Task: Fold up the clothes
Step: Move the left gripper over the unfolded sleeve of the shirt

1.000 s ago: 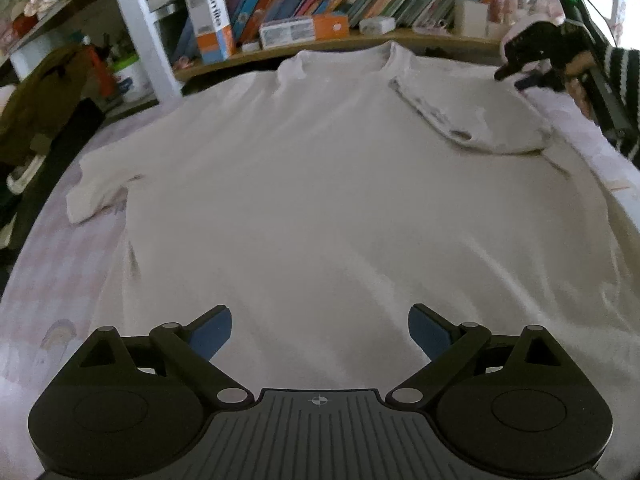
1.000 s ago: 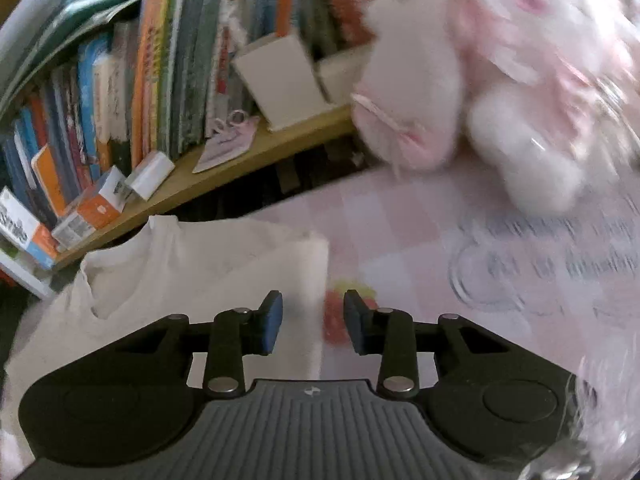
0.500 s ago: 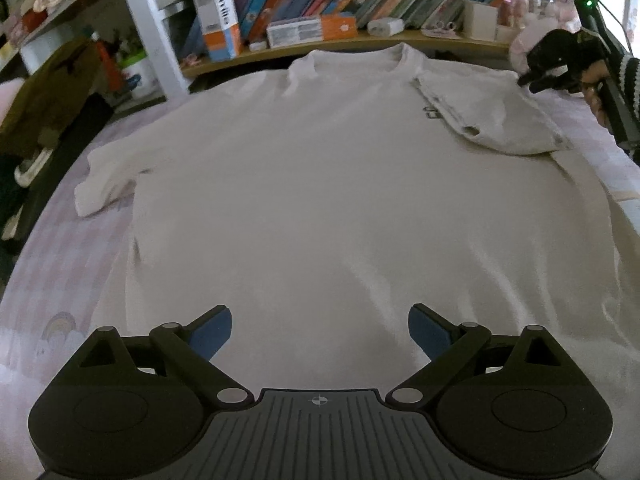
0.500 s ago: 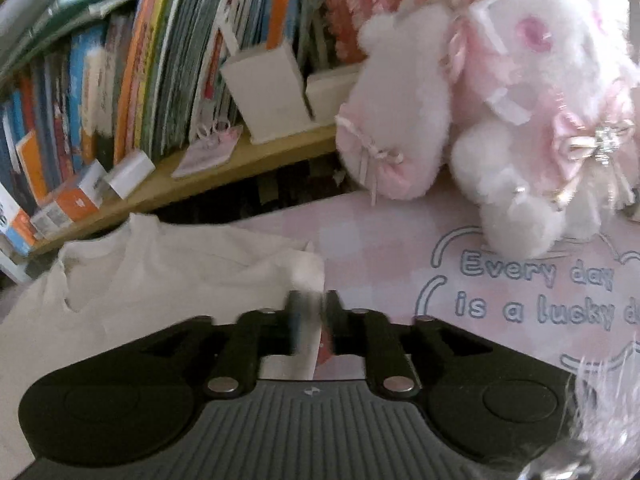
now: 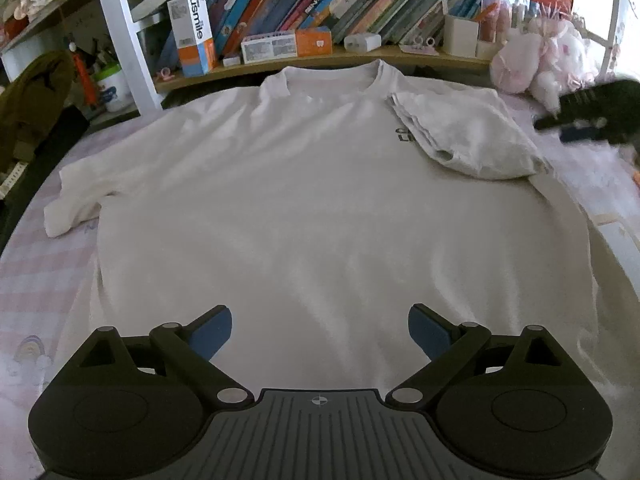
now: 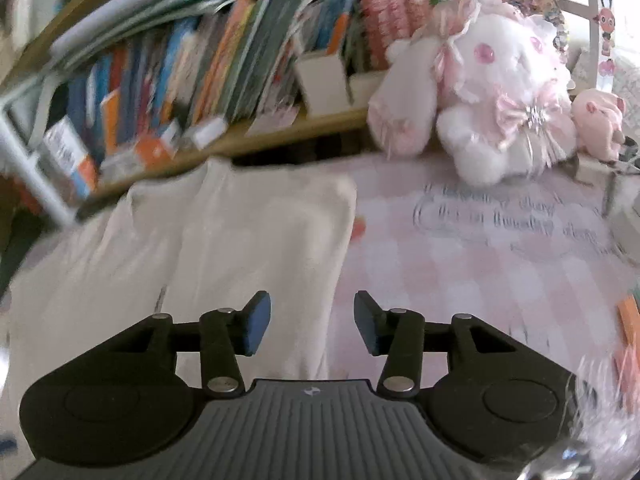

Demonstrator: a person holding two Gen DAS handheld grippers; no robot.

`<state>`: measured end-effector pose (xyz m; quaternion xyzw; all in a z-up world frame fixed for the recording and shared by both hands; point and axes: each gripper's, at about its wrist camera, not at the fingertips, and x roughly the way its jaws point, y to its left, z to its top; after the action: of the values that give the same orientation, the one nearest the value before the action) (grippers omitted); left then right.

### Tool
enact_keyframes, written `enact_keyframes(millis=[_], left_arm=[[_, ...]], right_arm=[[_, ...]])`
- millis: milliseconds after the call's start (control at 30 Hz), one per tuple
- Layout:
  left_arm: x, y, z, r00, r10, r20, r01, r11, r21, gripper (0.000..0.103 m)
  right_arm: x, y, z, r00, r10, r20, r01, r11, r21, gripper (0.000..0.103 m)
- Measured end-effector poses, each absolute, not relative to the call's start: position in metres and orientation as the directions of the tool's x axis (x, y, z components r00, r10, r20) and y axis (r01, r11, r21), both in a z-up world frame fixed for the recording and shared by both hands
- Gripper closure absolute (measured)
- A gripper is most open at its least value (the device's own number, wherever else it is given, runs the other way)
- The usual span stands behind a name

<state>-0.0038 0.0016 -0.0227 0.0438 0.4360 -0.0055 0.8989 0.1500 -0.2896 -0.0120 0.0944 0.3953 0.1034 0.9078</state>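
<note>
A white T-shirt (image 5: 304, 200) lies flat on the pink checked bed sheet (image 5: 36, 272), collar toward the bookshelf. Its right sleeve (image 5: 468, 136) is folded inward onto the chest; the left sleeve (image 5: 76, 192) still sticks out. My left gripper (image 5: 320, 336) hovers open above the shirt's lower part, nothing between its fingers. My right gripper (image 6: 312, 320) hangs above the folded sleeve's (image 6: 264, 240) outer edge, jaws opening, nothing between them. From the left wrist view the right gripper (image 5: 580, 124) shows blurred at the far right.
A low wooden shelf (image 5: 320, 56) packed with books and boxes runs along the bed's far side. Pink and white plush toys (image 6: 496, 104) sit at the far right corner. A white post (image 5: 120, 36) stands at the back left, dark clothing (image 5: 32, 96) beside it.
My right gripper has let go of the folded sleeve, opened and drawn back toward the right and slightly up. The left gripper has stayed open over the shirt's lower part.
</note>
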Motion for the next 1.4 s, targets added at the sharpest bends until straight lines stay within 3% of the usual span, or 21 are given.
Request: enact_keyframes(millis=[233,333,533,700,800,1400], left_arm=[[-0.005,0.004,-0.021,0.635,0.020,-0.772,0.041,0.997,0.060,0.006],[-0.005,0.008,-0.021,0.638,0.013,-0.770,0.036,0.998,0.047,0.006],[-0.007,0.015,-0.018,0.653,-0.008,-0.757,0.045,0.999,0.027,0.006],[-0.006,0.029,-0.016,0.664,-0.029,-0.747,0.053,0.999,0.009,0.006],[-0.006,0.038,-0.015,0.664,-0.041,-0.746,0.064,0.998,0.002,0.006],[-0.008,0.117,-0.006,0.689,-0.106,-0.717,0.103,0.994,-0.048,0.006]], right_arm=[[0.086,-0.265,-0.016,0.648,0.252,-0.719,-0.152,0.967,0.203,0.058],[0.066,-0.255,-0.019,0.643,0.248,-0.724,-0.138,0.968,0.210,0.053],[0.033,-0.232,-0.022,0.648,0.213,-0.731,-0.133,0.977,0.166,0.038],[0.017,-0.212,-0.018,0.662,0.167,-0.731,-0.125,0.986,0.112,0.015],[0.010,-0.199,-0.018,0.666,0.151,-0.731,-0.131,0.988,0.085,0.012],[-0.018,-0.117,-0.007,0.688,0.083,-0.721,-0.098,0.995,0.020,0.009]])
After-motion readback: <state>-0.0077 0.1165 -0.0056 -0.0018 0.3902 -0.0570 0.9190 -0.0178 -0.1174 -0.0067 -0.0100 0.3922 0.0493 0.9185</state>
